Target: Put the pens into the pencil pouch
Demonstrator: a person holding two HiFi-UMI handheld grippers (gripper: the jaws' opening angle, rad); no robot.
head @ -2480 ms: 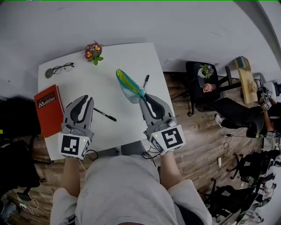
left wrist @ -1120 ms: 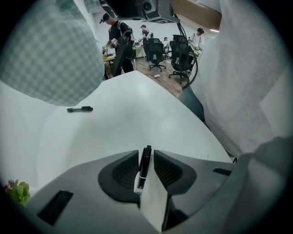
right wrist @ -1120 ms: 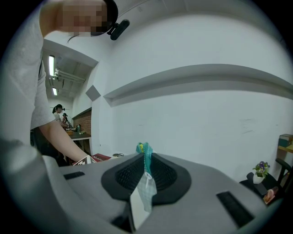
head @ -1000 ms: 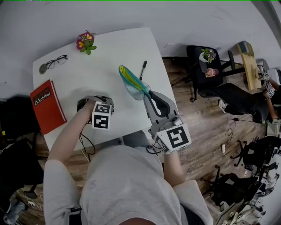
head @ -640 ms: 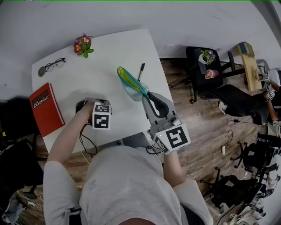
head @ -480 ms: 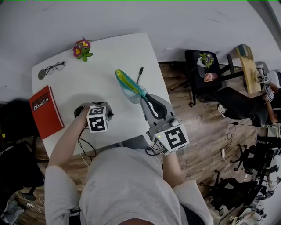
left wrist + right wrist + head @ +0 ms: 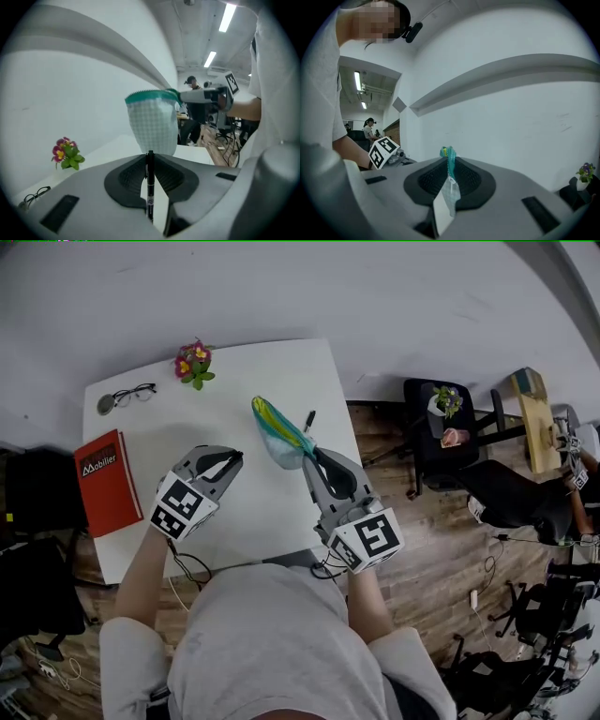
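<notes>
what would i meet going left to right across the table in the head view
red book → left tongs shut on a pen → pencil pouch → right tongs gripping the pouch's end

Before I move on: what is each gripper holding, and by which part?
The left gripper is shut on a black pen, clamped along its barrel. The right gripper pinches the pencil pouch by its teal zipper edge.

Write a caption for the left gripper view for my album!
The left gripper pinches a black pen, facing the mesh pencil pouch that the right gripper holds up.
</notes>
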